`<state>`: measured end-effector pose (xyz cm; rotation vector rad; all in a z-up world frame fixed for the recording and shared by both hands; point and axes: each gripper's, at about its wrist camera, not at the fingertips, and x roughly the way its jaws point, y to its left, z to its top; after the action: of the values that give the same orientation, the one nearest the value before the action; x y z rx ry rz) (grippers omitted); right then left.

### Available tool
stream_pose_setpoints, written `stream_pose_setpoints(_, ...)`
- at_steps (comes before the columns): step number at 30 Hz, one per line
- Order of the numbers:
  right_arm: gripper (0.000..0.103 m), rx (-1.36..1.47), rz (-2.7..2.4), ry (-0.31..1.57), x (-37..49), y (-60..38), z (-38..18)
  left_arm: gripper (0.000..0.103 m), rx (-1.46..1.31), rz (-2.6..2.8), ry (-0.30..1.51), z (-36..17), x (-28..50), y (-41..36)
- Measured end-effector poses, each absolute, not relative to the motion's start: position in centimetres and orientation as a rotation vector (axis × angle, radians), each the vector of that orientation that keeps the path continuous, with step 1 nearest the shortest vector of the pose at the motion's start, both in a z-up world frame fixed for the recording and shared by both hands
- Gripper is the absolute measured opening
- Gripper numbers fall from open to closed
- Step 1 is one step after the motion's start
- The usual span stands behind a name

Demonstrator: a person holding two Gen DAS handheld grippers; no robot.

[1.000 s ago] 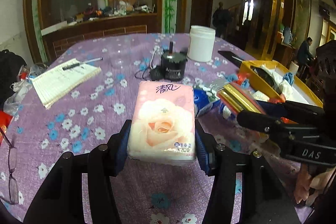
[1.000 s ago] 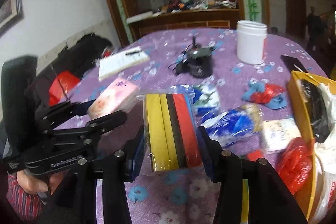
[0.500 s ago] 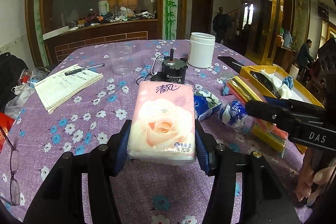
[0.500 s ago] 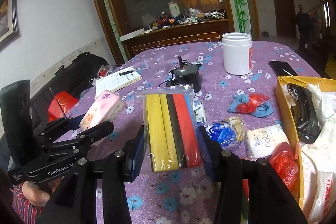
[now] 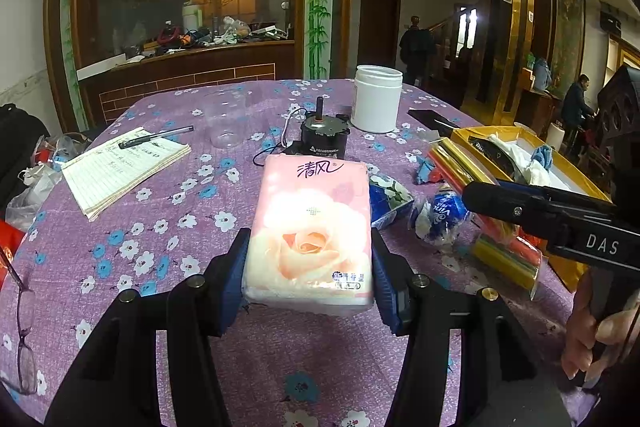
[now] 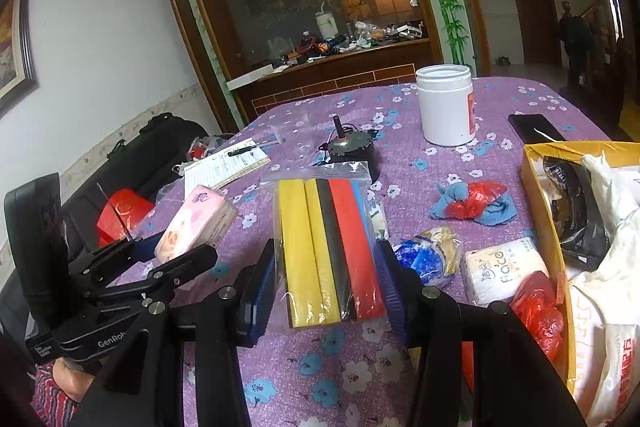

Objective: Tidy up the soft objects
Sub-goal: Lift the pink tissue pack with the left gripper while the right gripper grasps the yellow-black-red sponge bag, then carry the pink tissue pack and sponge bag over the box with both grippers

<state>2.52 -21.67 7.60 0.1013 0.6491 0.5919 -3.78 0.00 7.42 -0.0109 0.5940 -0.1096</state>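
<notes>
Pink tissue pack (image 5: 310, 235) clamped between the blue pads of the left hand-held gripper (image 5: 310, 275), low centre of the left wrist view, lifted off the purple flowered surface (image 5: 140, 247). Bag of foam strips (image 6: 330, 247), yellow, black and red, pinched the same way in the right hand-held gripper (image 6: 326, 291), low centre of the right wrist view, jutting up and away from the jaws. Just beyond, right of centre: blue wrapped packet (image 6: 426, 257), white tissue pack (image 6: 500, 269), red plastic bag (image 6: 538, 307) against the yellow box (image 6: 538, 219) at the right edge. Farther up: blue and red cloth bundle (image 6: 474, 205), black motor (image 6: 350, 151), notebook (image 6: 226, 167) at left, white jar (image 6: 446, 105) toward the top.
</notes>
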Motion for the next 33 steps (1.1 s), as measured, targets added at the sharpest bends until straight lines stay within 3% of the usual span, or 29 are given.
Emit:
stream_pose_setpoints(18, 0.048, 0.211, 0.579, 0.669, 3.3, -23.9, 8.1, 0.053, -0.044, -0.251, 0.663, 7.9, -3.5, -3.1)
stream_pose_setpoints(33, 0.049, 0.387, 0.352, 0.58, 2.3, -38.2, 11.9, 0.053, -0.03, -0.545, 0.713, 11.1, -1.2, -18.6)
